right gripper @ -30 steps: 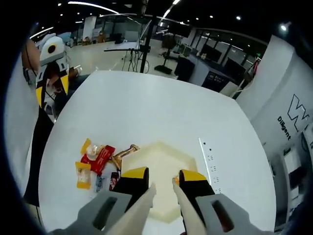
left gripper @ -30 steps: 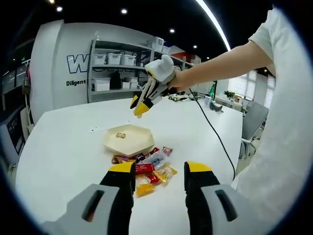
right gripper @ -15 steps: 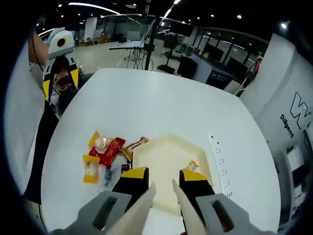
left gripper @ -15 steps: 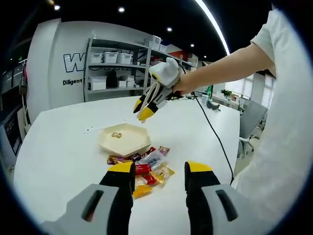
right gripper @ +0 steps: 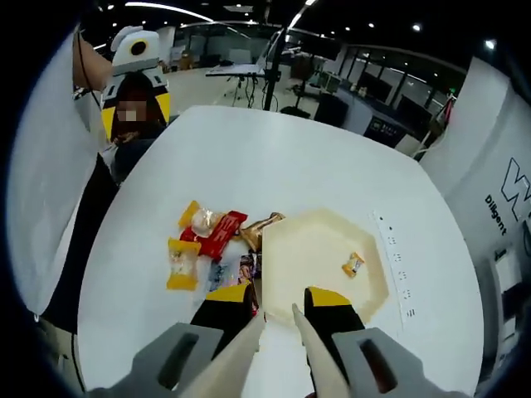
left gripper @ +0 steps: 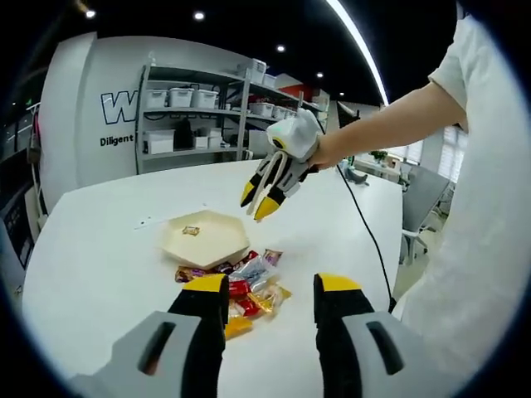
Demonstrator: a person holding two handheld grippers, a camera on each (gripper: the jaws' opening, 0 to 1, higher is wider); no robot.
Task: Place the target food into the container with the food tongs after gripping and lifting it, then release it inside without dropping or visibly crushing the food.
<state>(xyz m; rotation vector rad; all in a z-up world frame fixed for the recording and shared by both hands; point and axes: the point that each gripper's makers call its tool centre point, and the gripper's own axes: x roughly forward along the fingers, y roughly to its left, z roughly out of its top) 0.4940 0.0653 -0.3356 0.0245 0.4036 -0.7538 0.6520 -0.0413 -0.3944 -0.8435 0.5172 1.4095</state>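
- Office hall with dark ceiling and spot lights surrounds a white counter (right gripper: 274,174); a grey wall (left gripper: 91,124) carries large lettering beginning "W" above a smaller line starting "Diligent", the rest cut off by metal shelving (left gripper: 195,112) stacked with white bins.
- Right gripper (right gripper: 276,305), jaws apart and holding nothing, hangs above the near edge of the cream hexagonal container (right gripper: 319,265); in the left gripper view it (left gripper: 259,203) is held up over the counter by a bare arm.
- Left gripper (left gripper: 270,290), jaws parted and empty, points across the counter toward the snack pile (left gripper: 241,286); it appears at the upper left of the right gripper view (right gripper: 137,83).
- One small orange-wrapped candy (right gripper: 353,264) lies inside the container, toward its far side.
- Wrapped snacks lie on the counter just beside the container's edge: a red packet (right gripper: 217,236), yellow packets (right gripper: 181,264) and a brown bar (right gripper: 261,227); their print is too small to read.
- Black cable (left gripper: 365,228) trails across the counter's far side.
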